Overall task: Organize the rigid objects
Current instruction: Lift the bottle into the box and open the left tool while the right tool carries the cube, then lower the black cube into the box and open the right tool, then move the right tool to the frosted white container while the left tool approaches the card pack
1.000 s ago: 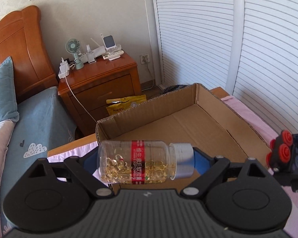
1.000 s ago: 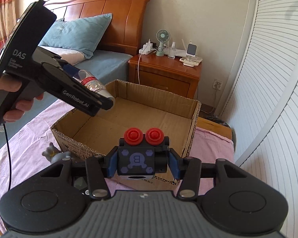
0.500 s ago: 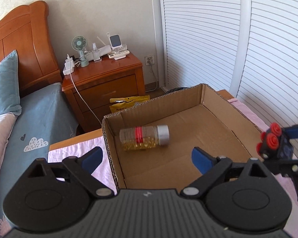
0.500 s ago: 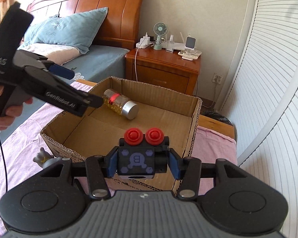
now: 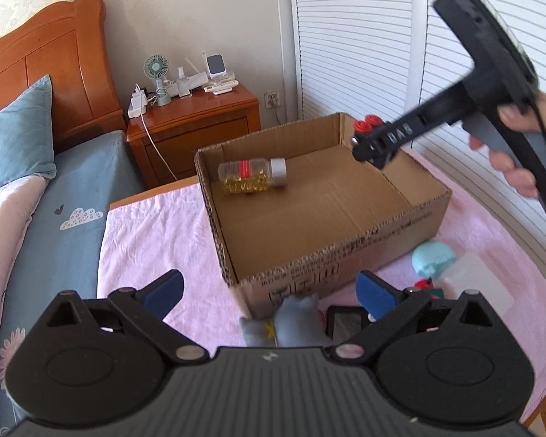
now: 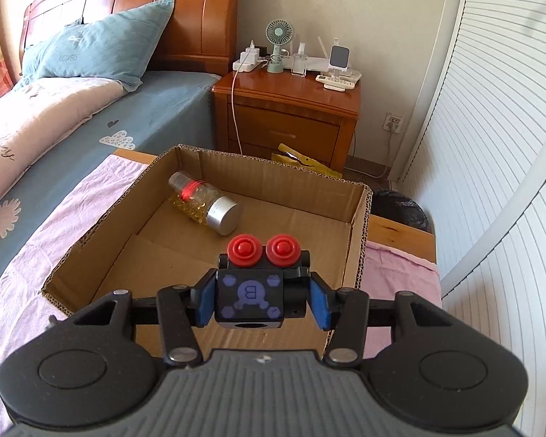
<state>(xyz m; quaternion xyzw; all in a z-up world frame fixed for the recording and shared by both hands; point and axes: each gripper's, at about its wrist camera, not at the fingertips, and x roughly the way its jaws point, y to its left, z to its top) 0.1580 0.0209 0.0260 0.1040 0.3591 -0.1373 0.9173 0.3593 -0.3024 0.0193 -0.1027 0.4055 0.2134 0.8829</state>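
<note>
— Bottle (image 5: 252, 177) of yellow capsules, where has it ended up?

— Inside the cardboard box (image 5: 411, 218), lying on its side on the box floor, up in the far corner nearest the wooden nightstand (image 5: 196, 123). It has a red band round the middle and a silver cap (image 6: 222, 215). Nothing is touching it.

— And the left gripper (image 5: 271, 293)?

— Empty. Its blue pads (image 5: 165, 291) stand wide apart, and it hangs on the near side of the box, outside the front wall, over the pink cloth (image 5: 153, 240).

— The other one?

— The right gripper (image 6: 260, 300) has its two pads pressed against the sides of a small black toy block (image 6: 251, 296), the one with two red knobs (image 6: 246, 249) on top and a purple "B" on its face. It holds that block in the air above the box, over the side away from the bottle. You can see the person's right hand (image 5: 517, 153) round the handle.

— Anything else lying about?

— Just outside the box's front wall, on the cloth, sit a grey animal figure (image 5: 295, 317), a pale blue rounded thing (image 5: 435, 258) and a translucent white container (image 5: 473, 284). Something red shows between them, too hidden to name. Beyond the box, the nightstand carries a small green fan (image 6: 279, 42).
</note>
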